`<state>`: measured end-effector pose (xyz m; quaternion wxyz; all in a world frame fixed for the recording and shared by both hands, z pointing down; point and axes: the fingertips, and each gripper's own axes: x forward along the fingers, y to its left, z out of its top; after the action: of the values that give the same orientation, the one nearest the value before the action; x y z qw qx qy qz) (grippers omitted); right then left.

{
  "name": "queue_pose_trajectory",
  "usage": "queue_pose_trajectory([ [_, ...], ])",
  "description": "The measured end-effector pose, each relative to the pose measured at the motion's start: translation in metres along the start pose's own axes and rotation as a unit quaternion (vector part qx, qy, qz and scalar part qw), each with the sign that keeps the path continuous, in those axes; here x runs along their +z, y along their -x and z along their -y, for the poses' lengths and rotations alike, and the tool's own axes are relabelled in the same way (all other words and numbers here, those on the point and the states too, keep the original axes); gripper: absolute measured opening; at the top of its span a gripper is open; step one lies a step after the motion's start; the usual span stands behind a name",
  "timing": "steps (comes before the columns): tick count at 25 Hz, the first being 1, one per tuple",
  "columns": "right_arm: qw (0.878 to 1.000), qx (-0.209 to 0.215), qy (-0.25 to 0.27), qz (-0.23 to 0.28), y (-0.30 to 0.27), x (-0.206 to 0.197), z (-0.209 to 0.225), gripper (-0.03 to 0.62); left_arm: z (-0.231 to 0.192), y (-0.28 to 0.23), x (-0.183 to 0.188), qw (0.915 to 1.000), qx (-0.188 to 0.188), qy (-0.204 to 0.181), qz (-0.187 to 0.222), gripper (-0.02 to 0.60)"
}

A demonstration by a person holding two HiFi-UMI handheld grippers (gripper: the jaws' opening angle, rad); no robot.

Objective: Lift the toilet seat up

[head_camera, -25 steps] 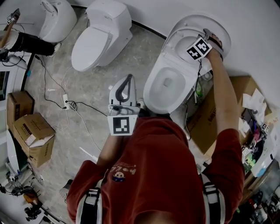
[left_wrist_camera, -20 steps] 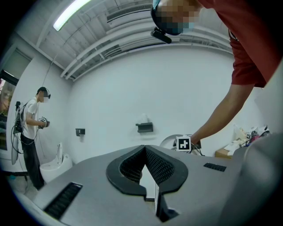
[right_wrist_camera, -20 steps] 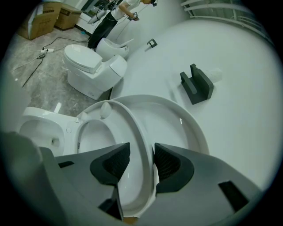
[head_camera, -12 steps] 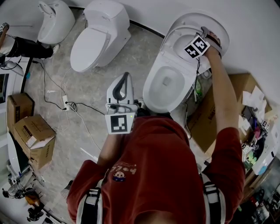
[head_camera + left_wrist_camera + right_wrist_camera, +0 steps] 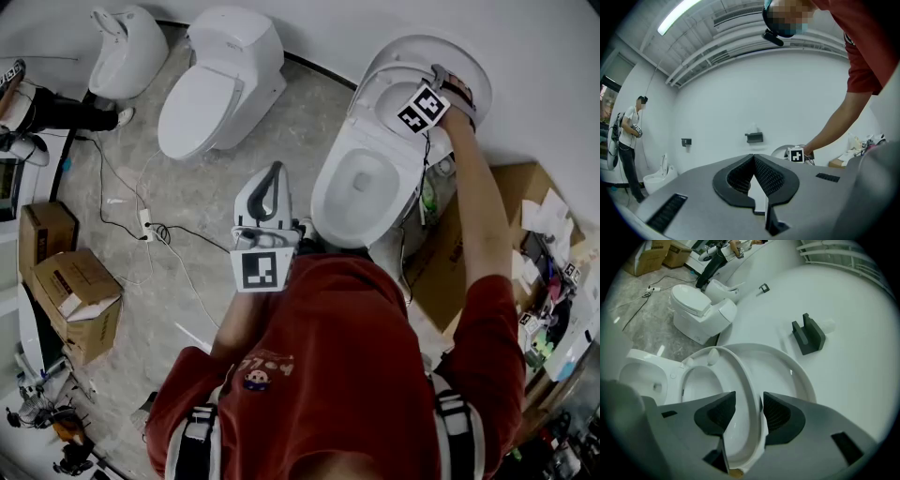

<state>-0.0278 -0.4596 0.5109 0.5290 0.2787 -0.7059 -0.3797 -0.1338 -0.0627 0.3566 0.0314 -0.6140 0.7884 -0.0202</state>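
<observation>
Standing upright, the toilet seat point(image 5: 743, 369) is between the right claw's jaws.
The right claw point(image 5: 747, 399) has just been opening; the seat rim is between its jaws, with a gap on the left side. The seat leans against the lid point(image 5: 792, 376), above the bowl point(image 5: 361, 183) at the far right. The left claw point(image 5: 753, 158) is closed and empty.

This is looking like a test room or workshop, not a home bathroom. A toilet point(image 5: 361, 183), a second toilet point(image 5: 220, 80) and a third toilet point(image 5: 127, 42) are standing in a row along one wall. Cardboard boxes point(image 5: 75, 291), loose cables point(image 5: 117, 192) and a power strip point(image 5: 145, 223) are lying about the floor. A strip light point(image 5: 684, 14) is glowing beside open ceiling ducts point(image 5: 754, 40).
</observation>
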Motion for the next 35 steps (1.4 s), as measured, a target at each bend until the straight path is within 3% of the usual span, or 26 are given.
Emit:
queue_pose_trajectory([
  [7, 0.999, -0.015, -0.035, 0.024, 0.019, 0.003, -0.004, 0.173, 0.002, 0.002, 0.005, 0.9999, -0.010, -0.003, 0.004, 0.012],
  [12, 0.994, -0.027, -0.092, 0.058, 0.048, 0.002, -0.011, 0.173, 0.010, 0.000, 0.006, 0.9997, -0.023, -0.004, 0.005, 0.012],
  [22, 0.981, -0.025, -0.174, 0.080, 0.112, -0.023, -0.055, 0.173, 0.028, -0.007, 0.006, 0.9984, -0.056, 0.003, 0.008, 0.012],
  [30, 0.962, -0.029, -0.246, 0.113, 0.172, -0.031, -0.068, 0.173, 0.050, -0.014, 0.003, 0.9960, -0.088, 0.009, 0.009, 0.012],
  [35, 0.941, -0.042, -0.310, 0.126, 0.208, -0.041, -0.064, 0.173, 0.063, -0.018, 0.002, 0.9942, -0.106, 0.015, 0.009, 0.012],
])
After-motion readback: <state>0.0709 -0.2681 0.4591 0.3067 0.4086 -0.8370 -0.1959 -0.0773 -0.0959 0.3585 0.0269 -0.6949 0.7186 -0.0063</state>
